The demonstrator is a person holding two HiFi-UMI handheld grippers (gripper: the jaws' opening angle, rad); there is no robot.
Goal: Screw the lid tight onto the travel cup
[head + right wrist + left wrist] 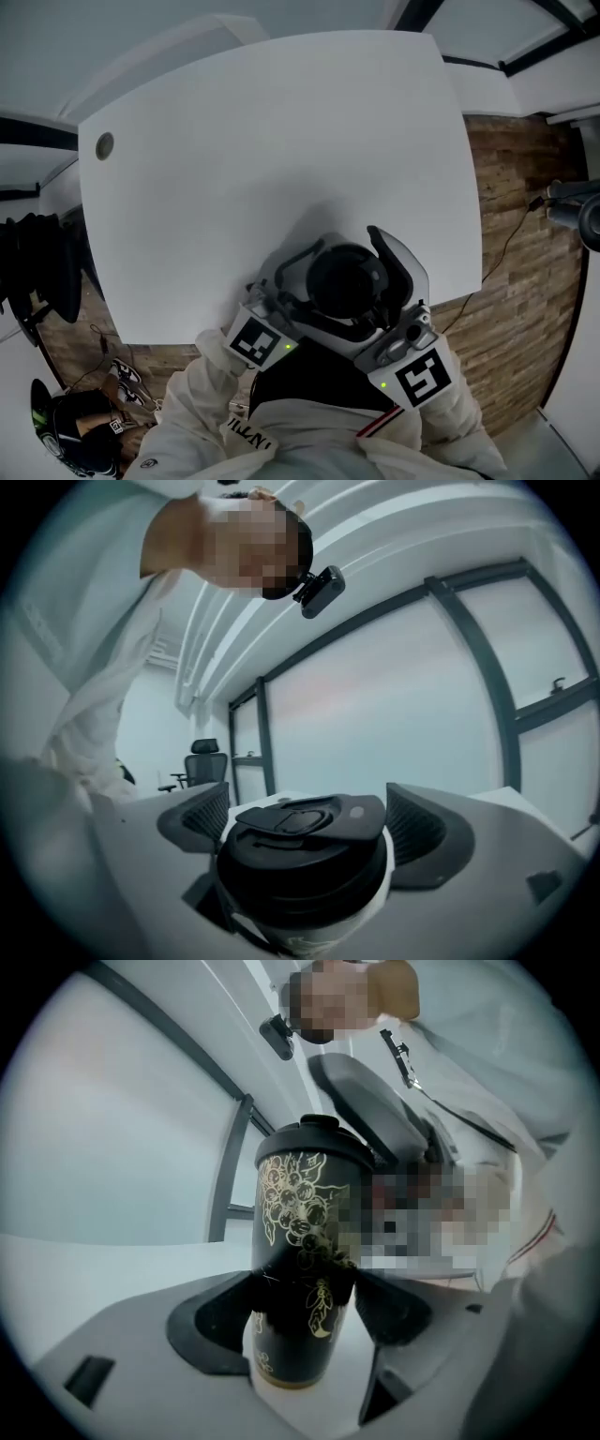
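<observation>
Black travel cup with gold floral print [295,1232], upright, clamped low on its body between the jaws of the left tool [300,1288]. Located at the near edge of the white rounded surface [281,141], close to the person's chest; whether resting on it or lifted clear, not determinable. Black plastic flip-tab lid [300,841] already seated level on the cup's mouth, no gap noted at the rim. Flanked on both sides by the ribbed jaws of the right tool [305,822], drawn in narrow onto the lid's edge and seemingly in contact. Judged: lid placement done, tightening in hand or near its end; tightness itself not readable; a last twist and release of both tools probably left. Surface recorded with one small round grey grommet [104,145] near its far left corner. Room: wood-plank floor [525,281] with trailing black cable [511,234], frosted glazed partition in dark frames [422,686], black office chair [202,757] at the back.
</observation>
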